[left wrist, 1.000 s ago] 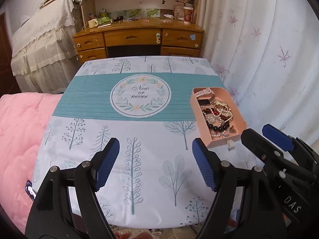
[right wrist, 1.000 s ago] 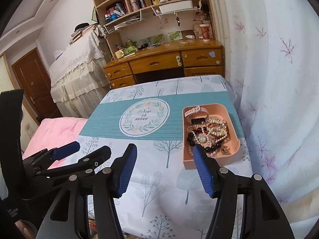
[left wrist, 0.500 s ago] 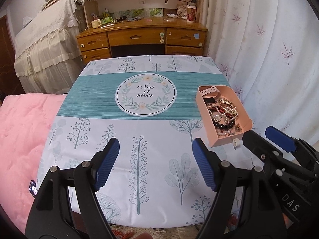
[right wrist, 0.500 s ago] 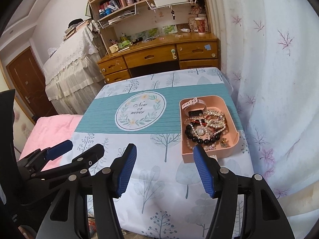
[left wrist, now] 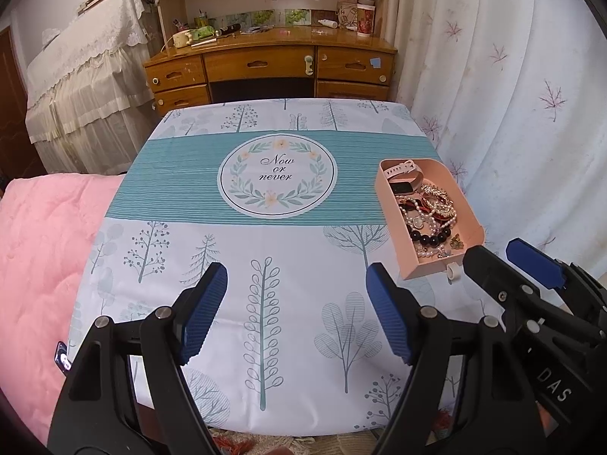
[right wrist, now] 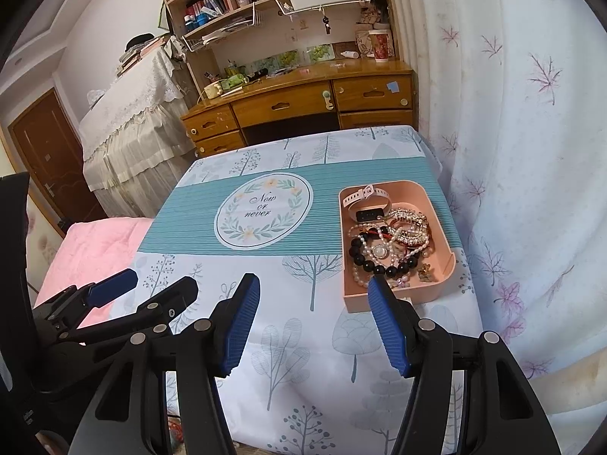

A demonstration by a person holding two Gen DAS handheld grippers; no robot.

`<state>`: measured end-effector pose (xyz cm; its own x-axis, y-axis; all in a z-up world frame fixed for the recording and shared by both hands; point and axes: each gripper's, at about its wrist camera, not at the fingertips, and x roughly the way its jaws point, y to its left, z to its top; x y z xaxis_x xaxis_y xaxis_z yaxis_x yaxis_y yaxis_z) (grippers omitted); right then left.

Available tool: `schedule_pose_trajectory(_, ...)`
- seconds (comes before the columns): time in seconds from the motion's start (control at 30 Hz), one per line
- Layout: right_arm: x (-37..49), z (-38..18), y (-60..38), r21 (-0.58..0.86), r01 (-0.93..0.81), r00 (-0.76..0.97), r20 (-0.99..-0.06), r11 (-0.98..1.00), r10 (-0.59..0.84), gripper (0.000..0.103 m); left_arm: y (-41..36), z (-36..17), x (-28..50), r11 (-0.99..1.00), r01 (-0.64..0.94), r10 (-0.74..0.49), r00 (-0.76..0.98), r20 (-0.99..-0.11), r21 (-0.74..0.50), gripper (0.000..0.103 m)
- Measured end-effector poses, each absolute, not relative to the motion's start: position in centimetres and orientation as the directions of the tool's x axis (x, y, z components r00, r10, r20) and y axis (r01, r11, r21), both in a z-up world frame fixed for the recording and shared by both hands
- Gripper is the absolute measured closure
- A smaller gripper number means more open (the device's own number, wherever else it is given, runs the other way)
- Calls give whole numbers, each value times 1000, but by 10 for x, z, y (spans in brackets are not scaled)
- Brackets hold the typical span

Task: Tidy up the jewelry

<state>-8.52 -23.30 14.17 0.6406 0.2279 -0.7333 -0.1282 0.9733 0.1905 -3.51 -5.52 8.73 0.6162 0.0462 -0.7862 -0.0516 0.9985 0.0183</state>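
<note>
So over on the far left, off beyond the left claw's outer finger, there's a pink quilt (left wrist: pixel 34 265) butting up against the worktop (left wrist: pixel 159 295), which has a white tree-print cloth with a teal band and a round "Now or never" wreath (left wrist: pixel 277 174) straight ahead of that claw. The left claw (left wrist: pixel 296 314) hangs above the near edge of the cloth, jaws spread wide with nothing between the blue pads, just bare fabric showing through the gap. Next to it on its right sits the right claw (right wrist: pixel 315 322), also parted, a bit narrower, and also empty. Ahead of the right claw and slightly to its right is the pink tray (right wrist: pixel 440 204), sitting flat on the cloth near the worktop's right edge; the claw's right pad overlaps the tray's near wall in its own view, but I can't tell if it's touching. Inside the tray is a tangle: a pale pink watch (right wrist: pixel 366 197) at the far end, gold bracelets (right wrist: pixel 411 218), a black bead bracelet (right wrist: pixel 362 259) and pearls mid-tray. A white leaf-print curtain (right wrist: pixel 531 151) hangs further right.
</note>
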Motion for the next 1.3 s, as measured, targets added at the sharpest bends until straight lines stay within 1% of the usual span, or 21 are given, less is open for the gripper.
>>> schedule_pose_trajectory(1.3, -80, 135, -233, 186, -120, 641, -735, 975, 219, 43, -49, 74, -29, 998, -45, 52, 601, -798, 31, 29)
